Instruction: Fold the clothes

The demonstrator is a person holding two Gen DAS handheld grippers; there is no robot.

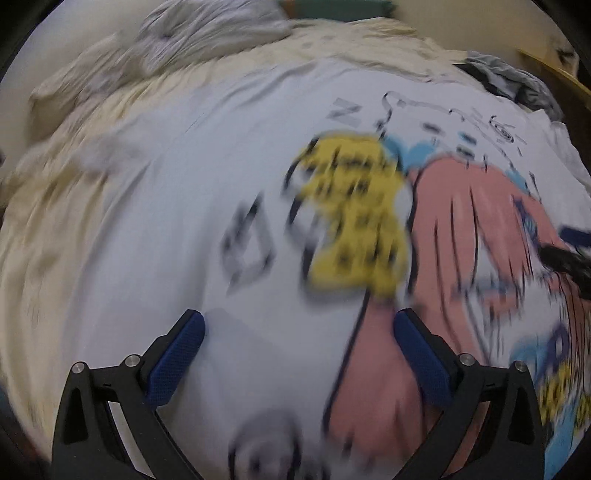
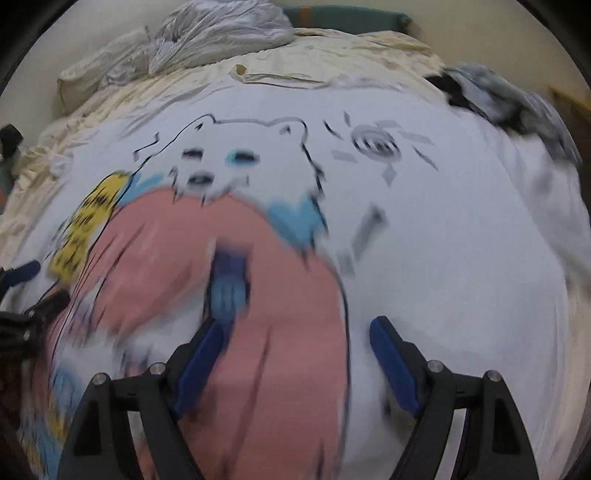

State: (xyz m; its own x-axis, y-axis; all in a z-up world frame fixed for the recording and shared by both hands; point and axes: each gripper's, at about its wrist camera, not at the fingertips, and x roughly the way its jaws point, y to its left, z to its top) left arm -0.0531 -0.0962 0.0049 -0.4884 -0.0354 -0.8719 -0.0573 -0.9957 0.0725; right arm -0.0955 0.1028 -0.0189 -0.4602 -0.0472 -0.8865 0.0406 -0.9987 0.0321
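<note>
Cream bedsheet (image 1: 55, 221) underlies the printed white T-shirt (image 2: 443, 240); both the left gripper (image 1: 299, 328) and right gripper (image 2: 295, 332), wide open and empty above it, should pinch one edge evenly.

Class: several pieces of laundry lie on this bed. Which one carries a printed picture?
The white T-shirt spread flat beneath both grippers; the crumpled grey garment and dark pile show no print.
</note>
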